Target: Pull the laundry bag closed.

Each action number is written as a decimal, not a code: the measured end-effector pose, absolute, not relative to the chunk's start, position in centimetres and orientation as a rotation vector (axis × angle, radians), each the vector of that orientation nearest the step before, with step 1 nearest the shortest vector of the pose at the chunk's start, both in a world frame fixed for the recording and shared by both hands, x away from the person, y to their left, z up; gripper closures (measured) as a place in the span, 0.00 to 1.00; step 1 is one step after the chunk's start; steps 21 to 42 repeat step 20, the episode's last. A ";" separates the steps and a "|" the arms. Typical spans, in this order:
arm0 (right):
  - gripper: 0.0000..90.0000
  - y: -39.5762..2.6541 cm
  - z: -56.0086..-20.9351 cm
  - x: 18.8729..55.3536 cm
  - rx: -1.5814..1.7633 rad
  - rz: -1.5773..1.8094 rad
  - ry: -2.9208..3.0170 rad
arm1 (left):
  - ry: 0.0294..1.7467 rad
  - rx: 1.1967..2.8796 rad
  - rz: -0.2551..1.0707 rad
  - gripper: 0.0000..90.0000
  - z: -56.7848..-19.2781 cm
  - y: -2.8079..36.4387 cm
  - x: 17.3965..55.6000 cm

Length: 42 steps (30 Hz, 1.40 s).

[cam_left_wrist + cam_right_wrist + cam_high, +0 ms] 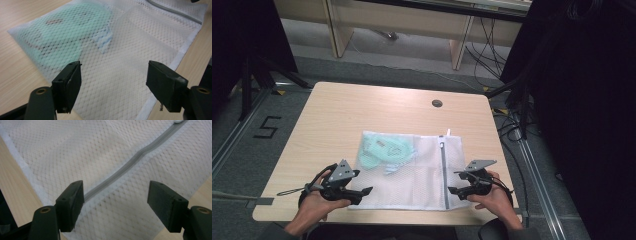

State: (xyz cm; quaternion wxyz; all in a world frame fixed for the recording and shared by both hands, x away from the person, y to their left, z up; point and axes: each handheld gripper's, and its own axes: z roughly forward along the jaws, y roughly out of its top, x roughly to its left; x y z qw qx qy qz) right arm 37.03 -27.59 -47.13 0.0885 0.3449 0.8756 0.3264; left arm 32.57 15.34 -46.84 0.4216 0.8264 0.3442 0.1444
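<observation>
White mesh laundry bag (pixel 412 170) lies flat at the lower middle of the high view, a mint-green garment (pixel 384 150) already inside toward its upper left. We hold the left gripper (pixel 364 191) at its lower-left corner and the right gripper (pixel 453 190) beside the grey zipper (pixel 443 172); both have jaws apart, clamping nothing. We judge the loading done; whether the zipper is fully closed we cannot tell.
</observation>
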 end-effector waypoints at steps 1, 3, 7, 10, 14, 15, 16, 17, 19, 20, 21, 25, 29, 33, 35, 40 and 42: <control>0.34 -27.7 -47.4 37.0 0.999 0.997 2.570 | 0.861 2.064 0.366 0.31 -46.9 15.4 32.6; 0.34 -28.0 -47.4 36.7 0.993 0.975 2.582 | 0.867 2.060 0.363 0.30 -47.0 15.6 32.4; 0.34 -28.6 -47.2 35.9 1.013 0.954 2.606 | 0.881 2.063 0.363 0.30 -47.1 15.8 32.1; 0.33 -28.8 -47.5 35.6 1.025 0.982 2.571 | 0.881 2.068 0.375 0.29 -47.1 16.0 32.3; 0.33 -28.9 -47.5 35.4 1.045 0.966 2.569 | 0.877 2.066 0.378 0.29 -47.1 16.2 32.3; 0.33 -29.1 -47.3 35.4 1.052 0.941 2.595 | 0.882 2.064 0.373 0.29 -47.1 16.1 32.3; 0.33 -29.0 -47.3 35.3 1.065 0.944 2.593 | 0.887 2.059 0.372 0.29 -47.1 16.1 32.4; 0.32 -29.1 -47.3 35.4 1.060 0.947 2.586 | 0.896 2.063 0.374 0.29 -47.1 16.1 32.4; 0.32 -29.2 -47.4 35.6 1.027 0.970 2.561 | 0.890 2.044 0.363 0.28 -47.3 16.0 32.5; 0.32 -29.2 -47.5 35.7 1.028 0.968 2.553 | 0.902 2.021 0.350 0.27 -47.3 15.9 32.5; 0.32 -29.2 -47.5 35.7 1.028 0.968 2.553 | 0.902 2.021 0.350 0.27 -47.3 15.9 32.5; 0.32 -29.2 -47.5 35.7 1.028 0.968 2.553 | 0.902 2.021 0.350 0.27 -47.3 15.9 32.5; 0.32 -29.2 -47.5 35.7 1.028 0.968 2.553 | 0.902 2.021 0.350 0.27 -47.3 15.9 32.5; 0.32 -29.2 -47.5 35.7 1.028 0.968 2.553 | 0.902 2.021 0.350 0.27 -47.3 15.9 32.5; 0.32 -29.2 -47.5 35.7 1.028 0.968 2.553 | 0.902 2.021 0.350 0.27 -47.3 15.9 32.5; 0.32 -29.2 -47.5 35.7 1.028 0.968 2.553 | 0.902 2.021 0.350 0.27 -47.3 15.9 32.5; 0.32 -29.2 -47.5 35.7 1.028 0.968 2.553 | 0.902 2.021 0.350 0.27 -47.3 15.9 32.5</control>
